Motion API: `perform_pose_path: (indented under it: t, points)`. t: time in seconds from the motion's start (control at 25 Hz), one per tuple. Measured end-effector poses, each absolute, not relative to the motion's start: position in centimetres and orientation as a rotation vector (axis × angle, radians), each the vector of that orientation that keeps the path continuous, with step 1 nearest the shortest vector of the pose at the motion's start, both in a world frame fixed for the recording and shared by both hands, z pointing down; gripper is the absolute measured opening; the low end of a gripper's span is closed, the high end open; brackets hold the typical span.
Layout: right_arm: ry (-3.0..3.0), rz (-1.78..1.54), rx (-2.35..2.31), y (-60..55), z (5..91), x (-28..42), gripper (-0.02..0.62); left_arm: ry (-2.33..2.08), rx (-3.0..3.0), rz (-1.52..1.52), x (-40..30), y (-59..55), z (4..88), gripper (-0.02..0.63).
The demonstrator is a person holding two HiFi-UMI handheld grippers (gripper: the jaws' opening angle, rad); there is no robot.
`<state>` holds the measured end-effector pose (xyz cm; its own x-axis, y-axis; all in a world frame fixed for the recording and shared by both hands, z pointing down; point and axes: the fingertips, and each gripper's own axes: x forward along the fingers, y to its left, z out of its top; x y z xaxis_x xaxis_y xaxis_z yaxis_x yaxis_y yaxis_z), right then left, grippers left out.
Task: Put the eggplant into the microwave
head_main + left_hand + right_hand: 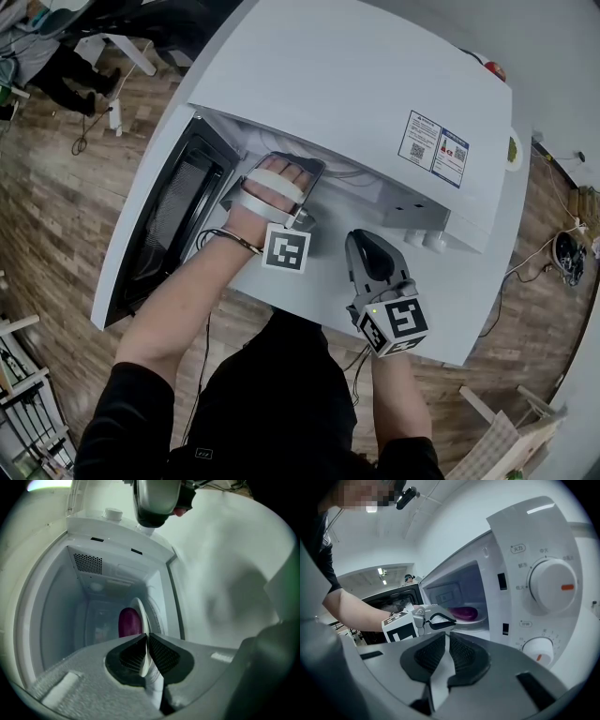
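Closest to me, my right tongs (445,638) are clenched on nothing, just hanging out in front of the microwave (543,536) by the control panel. A bit further in, my left tongs (146,638) reach through the opening and are pinched tight on the near rim of a white plate (139,609). Past that, the eggplant (129,623) sits on the plate, well inside the microwave and nowhere near the edge.

So I'd say the main job is basically done, since the eggplant's in there. From the side the plate looks set down on the floor of the oven, though I can't swear it's fully resting. What's left, as I read it, is letting go of the rim and backing my left hand out. The door (164,216) is wide open on my left, so maybe that gets shut after.
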<state>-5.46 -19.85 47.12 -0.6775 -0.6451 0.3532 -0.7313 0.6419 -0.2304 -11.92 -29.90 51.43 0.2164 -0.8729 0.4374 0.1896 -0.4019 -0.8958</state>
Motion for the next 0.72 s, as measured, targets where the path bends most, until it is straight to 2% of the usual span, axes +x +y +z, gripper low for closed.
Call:
perform_pose_path:
  t: [0.72]
  points:
    - [-2.627,0.515,1.106,-18.2,46.3,-6.4,0.038,0.707,-1.553,-1.382,-13.3,-27.9,50.2,0.028]
